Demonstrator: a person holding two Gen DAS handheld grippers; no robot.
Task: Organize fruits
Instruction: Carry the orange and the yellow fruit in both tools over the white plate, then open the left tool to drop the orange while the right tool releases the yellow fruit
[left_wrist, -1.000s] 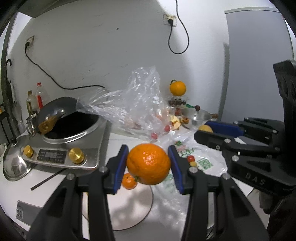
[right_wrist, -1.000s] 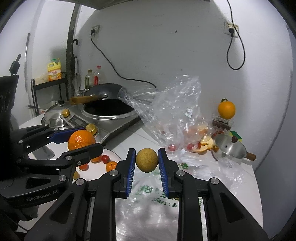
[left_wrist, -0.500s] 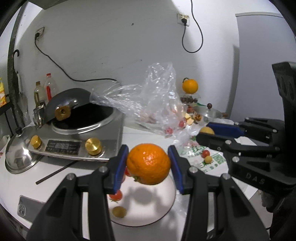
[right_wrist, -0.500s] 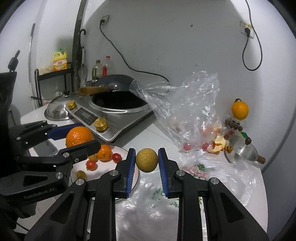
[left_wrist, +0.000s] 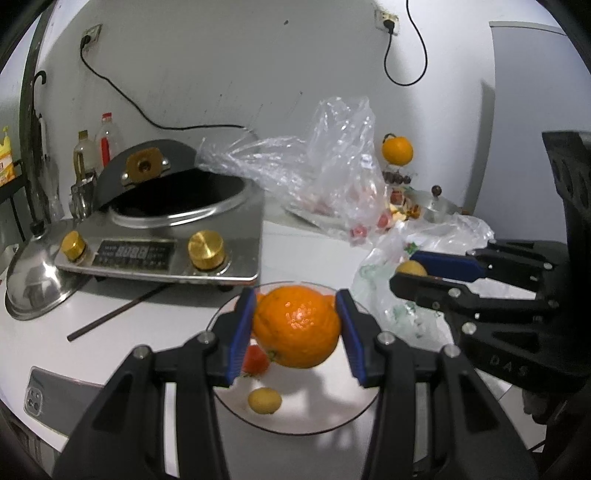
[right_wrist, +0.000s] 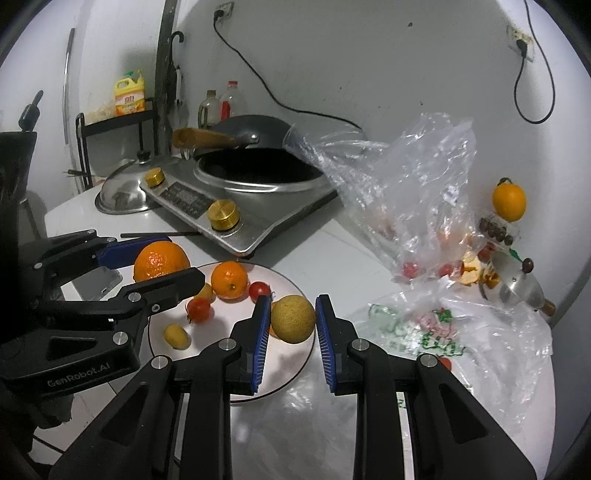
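My left gripper (left_wrist: 296, 326) is shut on a large orange (left_wrist: 296, 326) and holds it just above a white plate (left_wrist: 332, 402). My right gripper (right_wrist: 290, 325) is shut on a round yellow-brown fruit (right_wrist: 293, 318) over the plate's right edge (right_wrist: 295, 369). On the plate lie a small orange (right_wrist: 229, 279), cherry tomatoes (right_wrist: 199, 309) and small yellow fruits (right_wrist: 176, 335). The left gripper with its orange (right_wrist: 160, 260) shows at the left of the right wrist view.
An induction cooker with a dark wok (left_wrist: 166, 229) stands behind the plate, a steel lid (left_wrist: 33, 291) to its left. Clear plastic bags (right_wrist: 406, 192) with fruit lie to the right, a printed bag (right_wrist: 424, 332) beside the plate. An orange (right_wrist: 509, 202) sits by the wall.
Both grippers have moved left and down toward the plate, still holding their fruits. The plate and its fruits now sit closer under the fingers.
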